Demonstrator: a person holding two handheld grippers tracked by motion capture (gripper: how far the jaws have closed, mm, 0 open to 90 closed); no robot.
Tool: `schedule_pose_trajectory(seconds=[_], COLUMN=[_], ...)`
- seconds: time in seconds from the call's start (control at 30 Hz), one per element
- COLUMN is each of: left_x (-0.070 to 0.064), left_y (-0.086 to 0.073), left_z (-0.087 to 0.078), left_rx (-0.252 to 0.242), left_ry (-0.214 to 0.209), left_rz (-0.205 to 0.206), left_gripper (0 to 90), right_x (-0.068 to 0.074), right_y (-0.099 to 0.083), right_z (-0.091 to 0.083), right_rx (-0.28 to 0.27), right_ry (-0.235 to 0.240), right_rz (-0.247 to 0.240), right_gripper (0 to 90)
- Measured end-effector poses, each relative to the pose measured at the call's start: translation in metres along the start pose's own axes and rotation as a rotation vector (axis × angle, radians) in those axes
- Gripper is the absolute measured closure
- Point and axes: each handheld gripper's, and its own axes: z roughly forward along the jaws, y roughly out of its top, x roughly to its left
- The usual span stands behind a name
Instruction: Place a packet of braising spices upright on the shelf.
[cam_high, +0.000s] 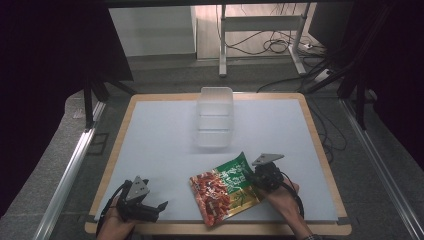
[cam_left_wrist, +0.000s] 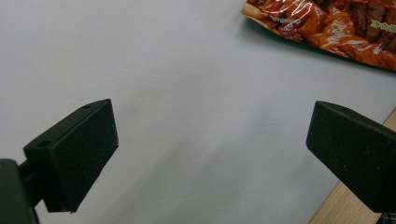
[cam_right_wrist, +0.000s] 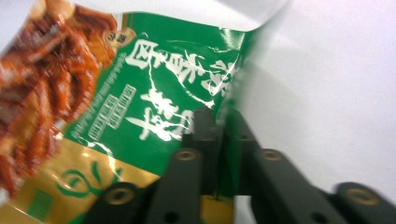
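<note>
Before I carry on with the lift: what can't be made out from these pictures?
- Green and red foil snack bag: right gripper view blurred, small print unreadable; edge hidden between right gripper jaws.
- Clear plastic container: high view, contents indistinct.
- Left gripper: bag cut off by the frame's top edge.

Glossy foil snack bag (cam_high: 225, 190)

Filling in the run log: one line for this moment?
right gripper: shut on snack bag edge | left gripper: open, idle on table | clear bin: empty

Black two-jaw left claw (cam_high: 159, 206), right claw (cam_high: 250, 176), grey three-cornered plates, black cables
</note>
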Motion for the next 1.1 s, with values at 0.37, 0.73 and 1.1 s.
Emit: schedule_pose_trajectory(seconds=[0.37, 0.73, 1.1], left_x=[0.0, 0.0, 0.001], left_y=[0.0, 0.0, 0.0], left_z=[0.0, 0.0, -0.001], left_rx=[-0.001, -0.005, -0.003], left_ry=[0.003, 0.006, 0.008], left_rz=[-0.004, -0.006, -0.003], left_gripper=[2.1, 2.0, 2.0], right_x=[0.005, 0.008, 0.011], right_y=[0.012, 0.036, 0.069], right_z=[-0.014, -0.037, -0.053], right_rx=[-0.049, -0.129, -0.178], right_ry=[0.02, 0.106, 0.165], right_rz=[0.013, 0.005, -0.028], right_gripper=[89.3, 89.1, 89.2])
